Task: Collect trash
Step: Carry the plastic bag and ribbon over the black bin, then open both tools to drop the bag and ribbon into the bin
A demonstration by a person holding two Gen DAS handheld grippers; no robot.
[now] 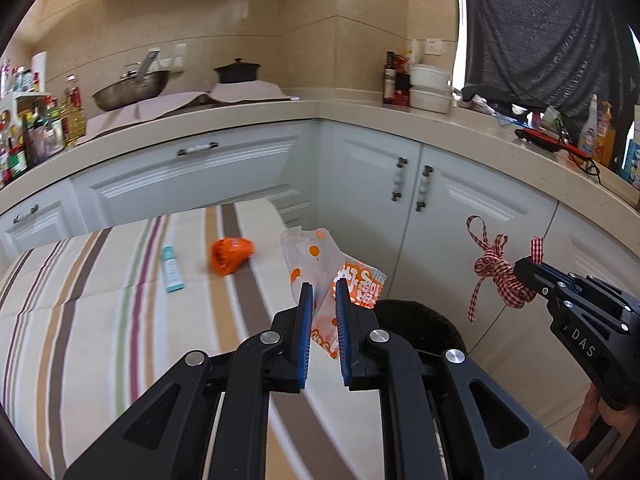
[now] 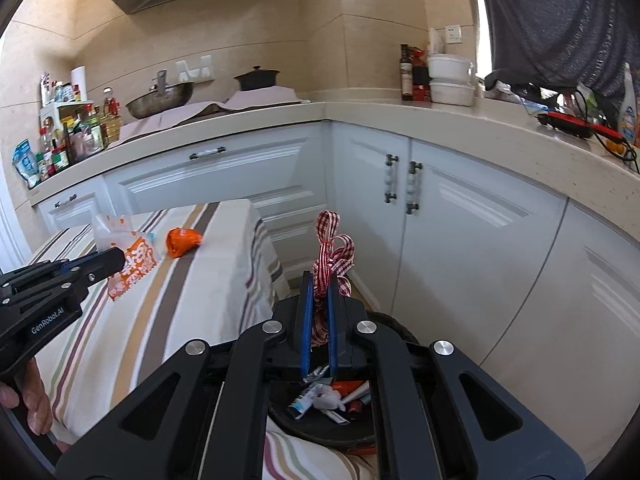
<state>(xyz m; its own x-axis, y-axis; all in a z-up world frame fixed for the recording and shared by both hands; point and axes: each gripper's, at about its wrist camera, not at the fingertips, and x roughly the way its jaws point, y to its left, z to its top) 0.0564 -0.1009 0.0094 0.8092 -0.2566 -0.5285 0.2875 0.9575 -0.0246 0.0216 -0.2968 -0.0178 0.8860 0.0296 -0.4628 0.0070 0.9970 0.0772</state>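
My left gripper [image 1: 323, 286] is shut on an orange-and-white snack wrapper [image 1: 360, 284], held above the right edge of the striped table [image 1: 100, 312]. In the right wrist view that gripper [image 2: 118, 260] and wrapper [image 2: 136, 258] appear at the left. My right gripper [image 2: 320, 278] is shut on a red-and-white checked ribbon [image 2: 332, 248] above a black bin [image 2: 320, 430] that holds several scraps. From the left wrist, the ribbon [image 1: 496, 268] hangs from the right gripper [image 1: 524, 270] beside the bin [image 1: 424, 320]. A crumpled orange wrapper [image 1: 230, 254] and a teal packet [image 1: 173, 270] lie on the table.
White cabinet doors [image 1: 400, 184] and a beige L-shaped counter [image 1: 320, 108] stand behind the table. On the counter are a wok [image 1: 132, 90], a dark pot [image 1: 236, 70], bottles [image 1: 48, 128] and white containers [image 1: 430, 88]. A person's hand [image 2: 36, 396] grips the left handle.
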